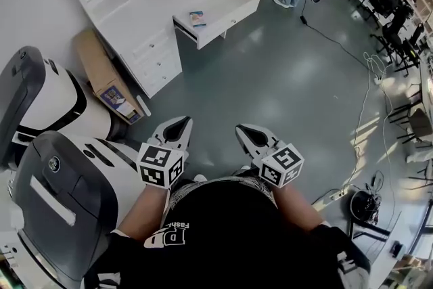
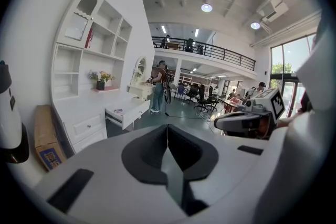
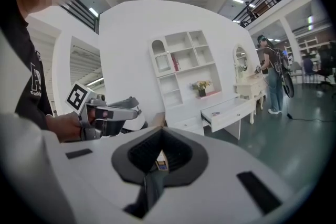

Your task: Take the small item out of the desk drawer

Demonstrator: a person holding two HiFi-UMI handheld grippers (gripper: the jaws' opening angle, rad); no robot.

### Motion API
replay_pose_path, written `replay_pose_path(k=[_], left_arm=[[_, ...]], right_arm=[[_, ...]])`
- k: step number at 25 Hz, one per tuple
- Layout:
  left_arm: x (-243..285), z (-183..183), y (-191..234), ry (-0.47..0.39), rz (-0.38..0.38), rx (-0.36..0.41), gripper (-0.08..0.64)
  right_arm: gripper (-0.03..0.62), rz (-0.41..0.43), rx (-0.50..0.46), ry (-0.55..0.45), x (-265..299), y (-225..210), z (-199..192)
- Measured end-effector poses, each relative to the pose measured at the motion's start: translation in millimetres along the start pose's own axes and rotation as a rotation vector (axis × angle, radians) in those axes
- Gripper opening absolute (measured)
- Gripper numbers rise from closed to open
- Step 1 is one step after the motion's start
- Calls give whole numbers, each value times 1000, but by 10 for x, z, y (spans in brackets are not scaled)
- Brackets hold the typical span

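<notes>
- Head view: the left tool (image 1: 183,122) and the right tool (image 1: 241,130) are held side by side, a little apart. Each has its jaws closed together and holds nothing.
- The open drawer (image 1: 220,13) of the white surface (image 1: 145,7) is well ahead of both tools. The small item (image 1: 197,18) lies inside it, near its left end.
- A cardboard box (image 1: 105,81) stands on the floor ahead and to the left of the left tool.
- Left gripper view: the left tool (image 2: 168,136) has its jaws meeting in a single line, with nothing between them. The drawer (image 2: 126,112) is far ahead, left of the tips, and the small item (image 2: 118,111) is a faint speck in it. The right tool (image 2: 219,123) is near on the right.
- Right gripper view: the right tool (image 3: 160,134) is closed and empty. The drawer (image 3: 228,113) is far ahead to the right, with the small item (image 3: 215,113) in it. The left tool (image 3: 137,111) is near on the left.
</notes>
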State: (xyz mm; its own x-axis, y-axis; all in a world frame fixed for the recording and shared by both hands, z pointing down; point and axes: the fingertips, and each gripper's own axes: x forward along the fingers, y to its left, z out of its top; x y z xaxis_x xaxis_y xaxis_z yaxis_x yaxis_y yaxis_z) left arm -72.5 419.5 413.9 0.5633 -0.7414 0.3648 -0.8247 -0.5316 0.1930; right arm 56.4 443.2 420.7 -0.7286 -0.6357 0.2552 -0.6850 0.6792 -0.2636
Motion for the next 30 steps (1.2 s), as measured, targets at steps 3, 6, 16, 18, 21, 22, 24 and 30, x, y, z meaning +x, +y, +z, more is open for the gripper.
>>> replay_pose_path(k=[3,6,16,18,21,22,24,30], left_arm=[[-26,-62,38,10,-16,0,15],[-49,-143,64,27,-32,-12,15],[113,-202,273,45,-12,-43,15],[208,-202,322,54,-2,-49,15],[394,-150,377,69,6,-52,15],[472,-107,394,71,6,-49,15],[653,9,437,71,8,-39,15],[1302,309,579,80,3,-57,15]], right_arm=[[9,-27,24,6,54,21,-47],[9,-43,30,16,85,57,-70],[9,-37,42,50,298,-93,-142],[9,-29,46,51,380,-201,-128],[9,-17,52,51,529,-414,-57],[9,-13,53,48,583,-496,-14],[9,-4,55,42,694,-665,89],[9,24,-19,48,976,-1168,350]])
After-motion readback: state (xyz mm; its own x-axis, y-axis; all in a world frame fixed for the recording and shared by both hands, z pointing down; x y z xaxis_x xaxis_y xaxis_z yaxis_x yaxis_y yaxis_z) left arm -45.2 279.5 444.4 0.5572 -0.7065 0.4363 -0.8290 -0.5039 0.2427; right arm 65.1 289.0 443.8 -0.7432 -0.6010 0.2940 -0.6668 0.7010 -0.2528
